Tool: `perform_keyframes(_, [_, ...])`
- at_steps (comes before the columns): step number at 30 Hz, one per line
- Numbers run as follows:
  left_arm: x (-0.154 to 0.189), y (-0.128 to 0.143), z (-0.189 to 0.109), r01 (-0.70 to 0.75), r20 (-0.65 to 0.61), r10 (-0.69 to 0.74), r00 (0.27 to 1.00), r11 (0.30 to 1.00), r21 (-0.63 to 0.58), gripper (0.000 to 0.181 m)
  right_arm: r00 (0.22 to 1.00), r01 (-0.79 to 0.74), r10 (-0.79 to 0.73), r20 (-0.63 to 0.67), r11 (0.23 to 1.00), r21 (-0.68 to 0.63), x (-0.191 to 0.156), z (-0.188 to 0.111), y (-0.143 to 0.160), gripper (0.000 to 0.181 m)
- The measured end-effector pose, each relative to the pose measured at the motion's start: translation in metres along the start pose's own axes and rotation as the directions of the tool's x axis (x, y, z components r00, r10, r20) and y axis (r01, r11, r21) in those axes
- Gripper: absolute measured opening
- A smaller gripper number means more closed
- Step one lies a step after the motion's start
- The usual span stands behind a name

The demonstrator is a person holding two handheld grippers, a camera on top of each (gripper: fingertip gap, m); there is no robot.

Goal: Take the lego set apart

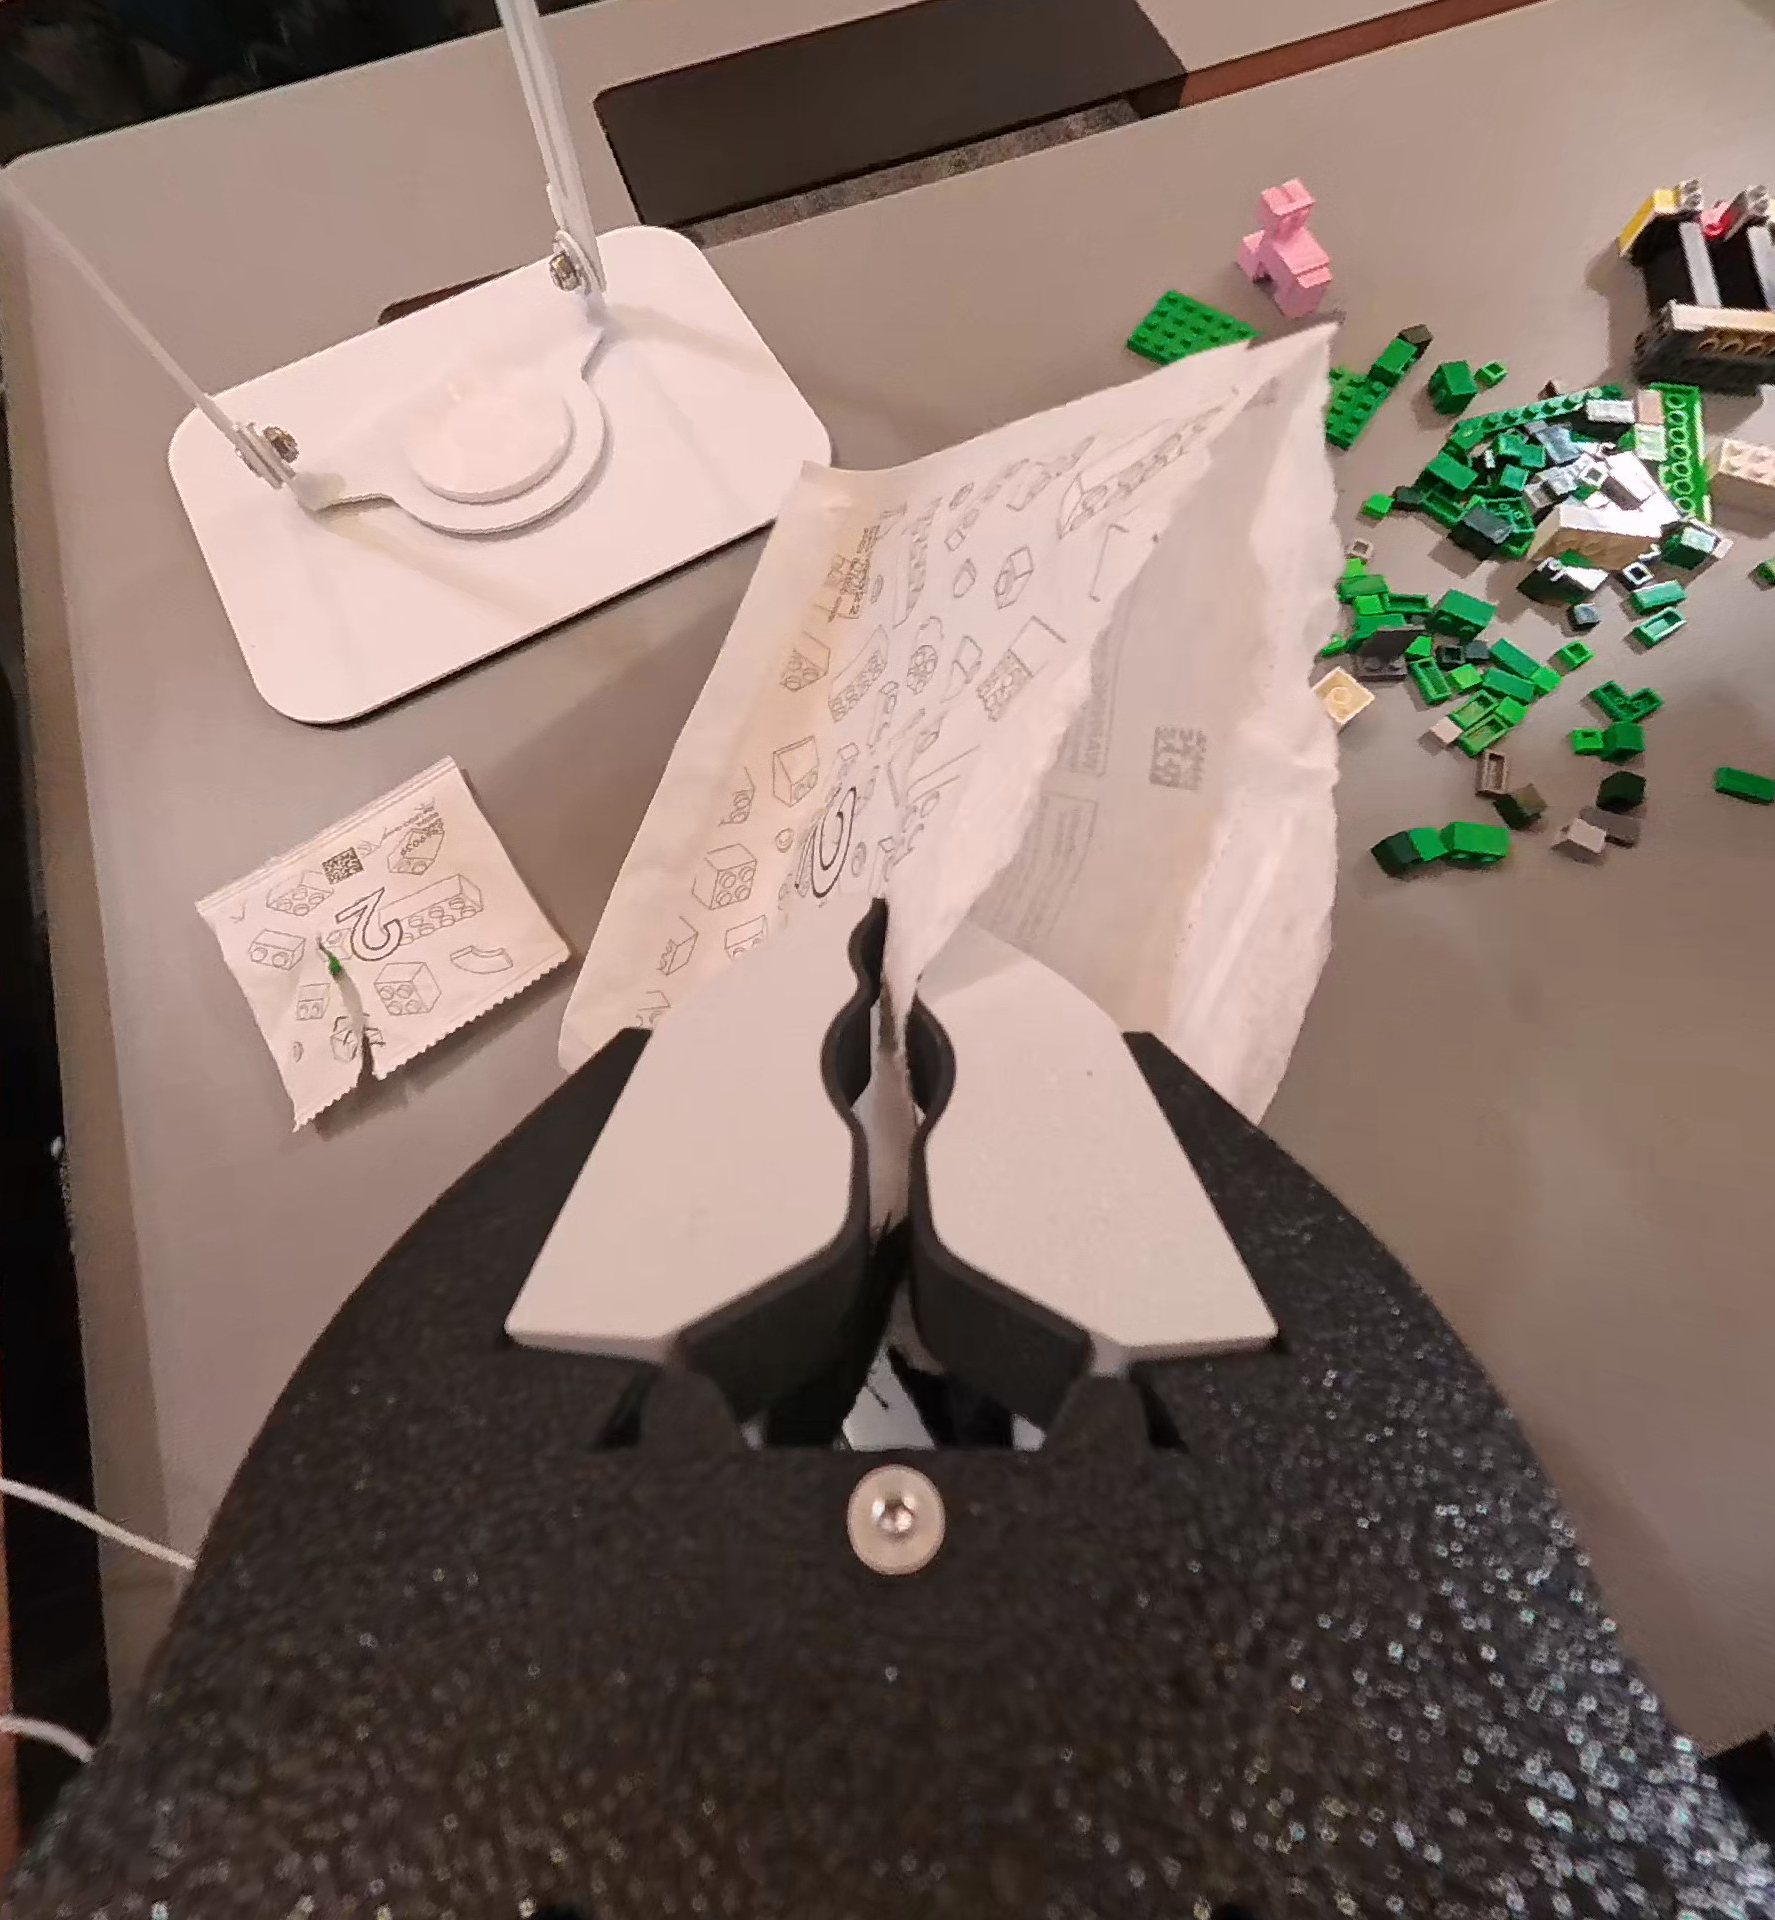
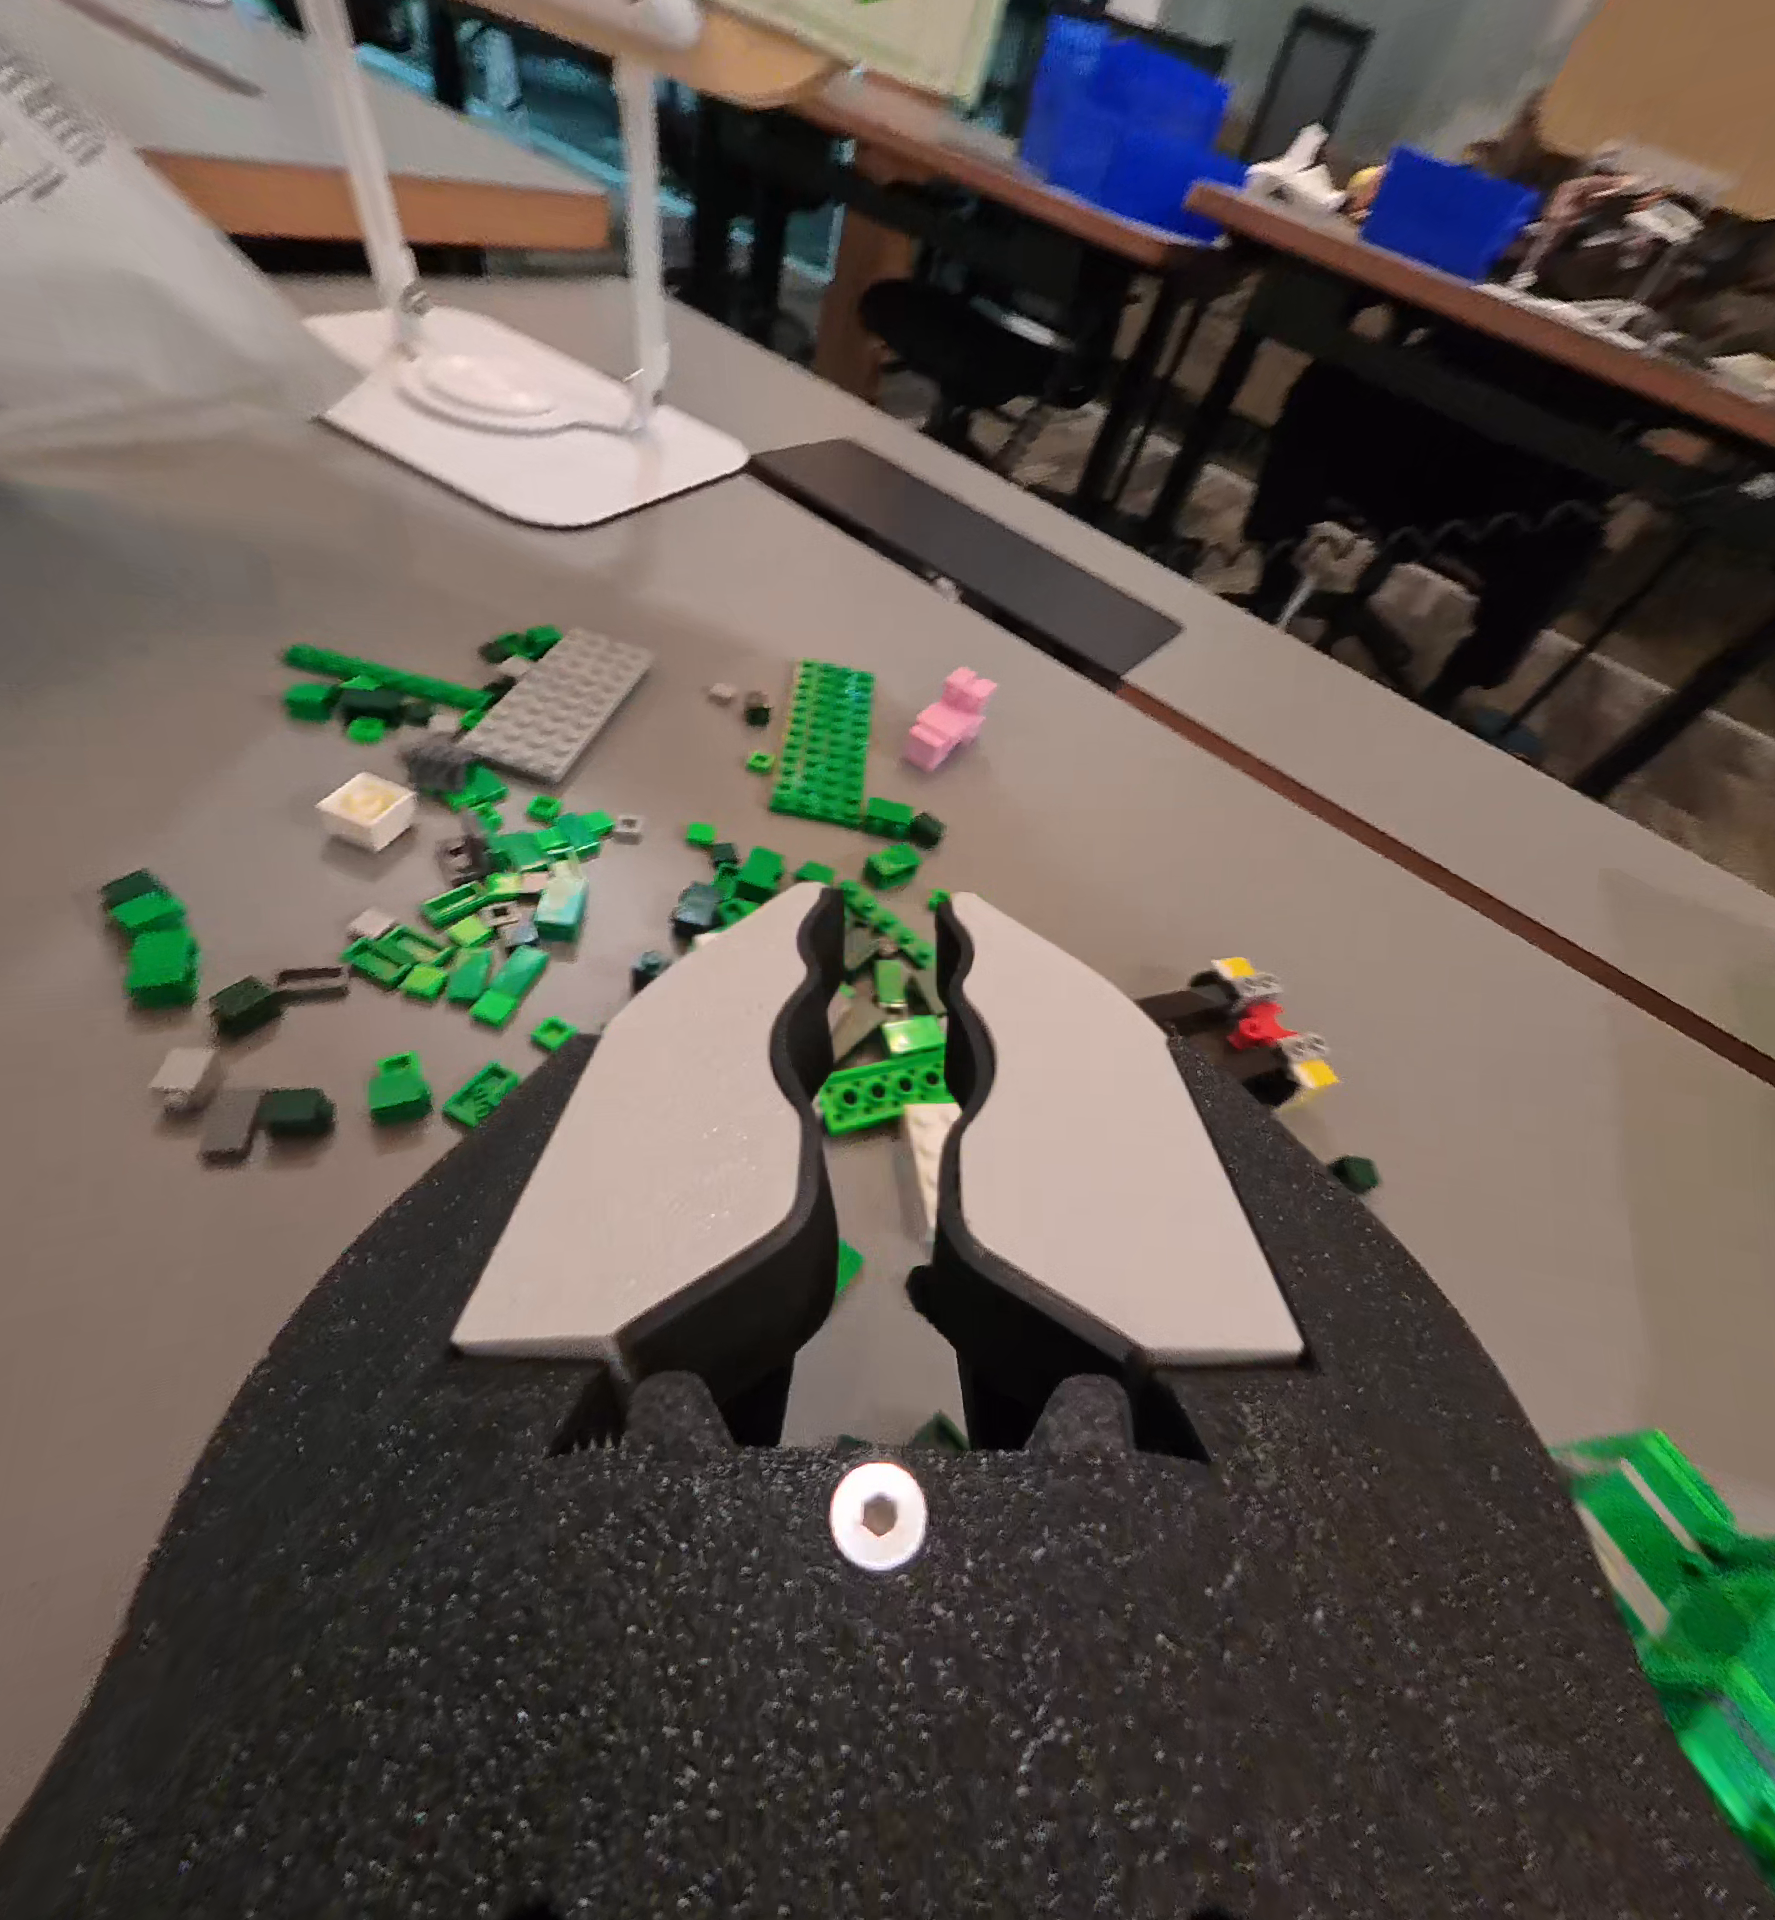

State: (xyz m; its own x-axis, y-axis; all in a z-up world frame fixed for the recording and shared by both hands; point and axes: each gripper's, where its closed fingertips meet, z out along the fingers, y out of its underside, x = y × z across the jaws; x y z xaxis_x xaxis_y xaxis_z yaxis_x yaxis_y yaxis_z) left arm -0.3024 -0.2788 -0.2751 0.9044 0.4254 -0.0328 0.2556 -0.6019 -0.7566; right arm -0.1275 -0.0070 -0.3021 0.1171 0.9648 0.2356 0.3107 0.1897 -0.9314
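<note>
My left gripper [image 1: 888,935] is shut on the edge of a large torn white paper bag [image 1: 1018,665] printed with brick drawings, held up above the grey table. Loose green, grey and white lego pieces [image 1: 1506,582] lie scattered to its right. A pink lego pig [image 1: 1283,249] and a black, yellow and red lego assembly [image 1: 1714,281] sit at the far right. My right gripper [image 2: 888,914] is open and empty, low over the pile of green pieces [image 2: 883,1049]. The pig [image 2: 950,722], a green plate [image 2: 826,743], a grey plate [image 2: 561,701] and the black assembly [image 2: 1267,1029] lie around it.
A white lamp base [image 1: 488,457] stands at the back left, also in the right wrist view [image 2: 530,416]. A small torn paper bag [image 1: 379,935] lies flat at the left. A black panel [image 2: 966,551] is set in the table. A blurred green box [image 2: 1735,1621] is at the right edge. One gripper's finger ends stand about 35 cm off the other's. From the right gripper's tips to the pig [image 2: 950,722] is close to 20 cm. The left camera catches it too, in the left wrist view [image 1: 1306,247]. The grey plate [image 2: 561,701] is about 20 cm from both grippers' fingertips.
</note>
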Motion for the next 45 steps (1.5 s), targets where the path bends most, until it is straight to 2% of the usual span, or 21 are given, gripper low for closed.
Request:
perform_keyframes(3, [0.004,-0.001,0.003,-0.013,-0.006,0.013,1.0,1.0,-0.005,0.0,0.996,-0.061,0.067,-0.053,0.993,0.098,0.014,-0.007,-0.007,0.014])
perform_keyframes(7, [0.009,0.0,0.006,-0.03,-0.019,0.029,0.999,0.999,-0.019,0.0,0.988,-0.138,0.154,-0.029,0.943,0.302,0.011,-0.014,-0.02,0.013])
perform_keyframes(13, [0.013,0.002,0.008,-0.04,-0.031,0.039,0.999,0.999,-0.031,0.0,0.994,0.082,-0.055,-0.097,0.951,0.297,-0.005,-0.01,-0.02,0.0])
perform_keyframes(19, [0.014,0.002,0.01,-0.041,-0.037,0.04,0.999,0.999,-0.035,0.0,0.984,0.158,-0.12,-0.133,0.933,0.325,-0.01,-0.016,-0.026,0.0])
perform_keyframes(25, [0.016,0.003,0.01,-0.048,-0.041,0.046,0.998,0.998,-0.04,0.0,0.925,0.377,-0.348,-0.15,0.88,0.289,-0.036,-0.01,-0.027,0.0])
perform_keyframes(28, [0.016,0.003,0.011,-0.048,-0.042,0.047,0.998,0.998,-0.041,0.0,0.896,0.444,-0.414,-0.162,0.853,0.274,-0.042,-0.008,-0.026,0.0])
perform_keyframes(45, [0.016,0.003,0.01,-0.045,-0.045,0.043,0.998,0.998,-0.04,0.0,0.916,0.399,-0.369,-0.156,0.876,0.271,-0.037,-0.006,-0.025,0.0])
